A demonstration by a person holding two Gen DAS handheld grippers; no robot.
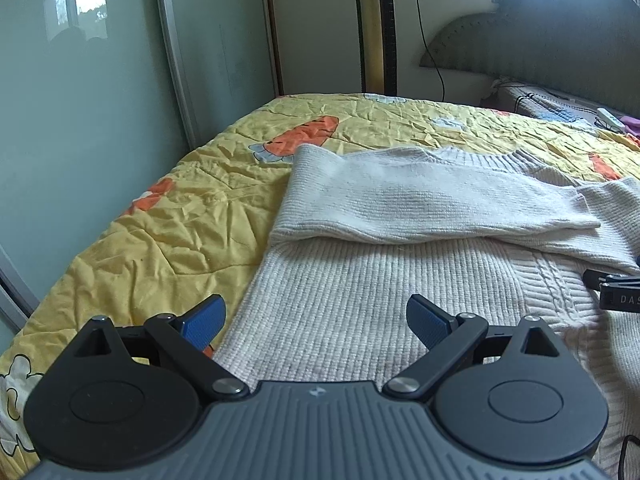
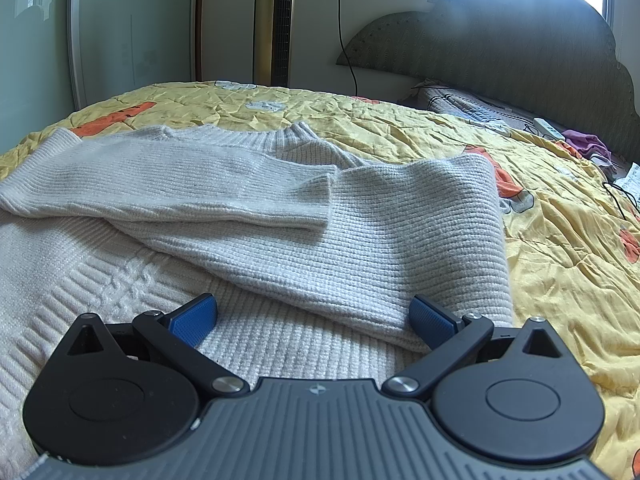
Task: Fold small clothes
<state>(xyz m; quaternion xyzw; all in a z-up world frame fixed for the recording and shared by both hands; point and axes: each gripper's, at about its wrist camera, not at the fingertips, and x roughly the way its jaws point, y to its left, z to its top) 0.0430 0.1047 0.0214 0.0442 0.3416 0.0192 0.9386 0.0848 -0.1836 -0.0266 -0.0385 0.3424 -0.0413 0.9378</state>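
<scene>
A cream knitted sweater [image 1: 380,280] lies flat on the bed, both sleeves folded across its body. In the left wrist view the left sleeve [image 1: 420,204] lies across the chest. In the right wrist view the sweater [image 2: 100,272] fills the foreground, and the right sleeve [image 2: 380,232] overlaps the left one [image 2: 180,184]. My left gripper [image 1: 316,326] is open and empty over the sweater's lower left edge. My right gripper [image 2: 314,322] is open and empty over the lower right part, its right finger [image 2: 434,322] beside the folded sleeve. The right gripper's tip shows at the left view's right edge [image 1: 616,288].
The bed has a yellow quilt with carrot prints [image 1: 160,220] [image 2: 560,220]. A green headboard [image 2: 500,48], a gold tower fan [image 1: 378,28], and a sliding wardrobe door [image 1: 100,120] stand around it. A remote [image 2: 550,128], cables and purple cloth [image 2: 586,144] lie near the headboard.
</scene>
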